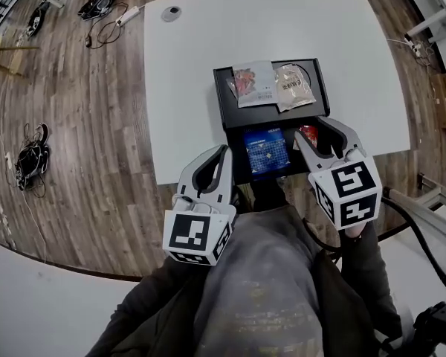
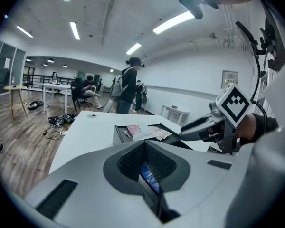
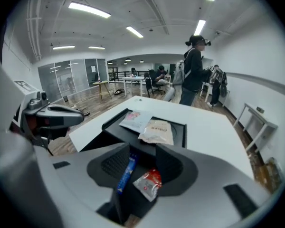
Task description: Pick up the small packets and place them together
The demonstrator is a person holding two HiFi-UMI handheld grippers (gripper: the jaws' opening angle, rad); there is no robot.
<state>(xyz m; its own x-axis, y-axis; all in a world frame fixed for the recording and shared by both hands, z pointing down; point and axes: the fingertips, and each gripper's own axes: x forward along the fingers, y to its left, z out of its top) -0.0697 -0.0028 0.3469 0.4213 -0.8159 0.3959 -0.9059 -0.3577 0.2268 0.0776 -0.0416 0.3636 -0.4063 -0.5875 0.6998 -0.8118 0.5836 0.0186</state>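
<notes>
A black tray (image 1: 224,114) sits on the white table (image 1: 193,65). In its far half lie a pink-and-white packet (image 1: 253,84) and a beige packet (image 1: 293,86), side by side. In the near half lie a blue packet (image 1: 265,151) and a red packet (image 1: 307,132). My right gripper (image 1: 317,130) hangs open just above the red packet (image 3: 148,184), with the blue packet (image 3: 125,172) to its left and nothing held. My left gripper (image 1: 224,150) is shut and empty at the tray's near left edge, its tips (image 2: 145,142) together.
The table's near edge runs just under both grippers, with the wearer's lap (image 1: 260,288) below it. Cables and gear (image 1: 31,155) lie on the wood floor at left. A person with a backpack (image 3: 194,70) stands beyond the table; others sit at desks further off.
</notes>
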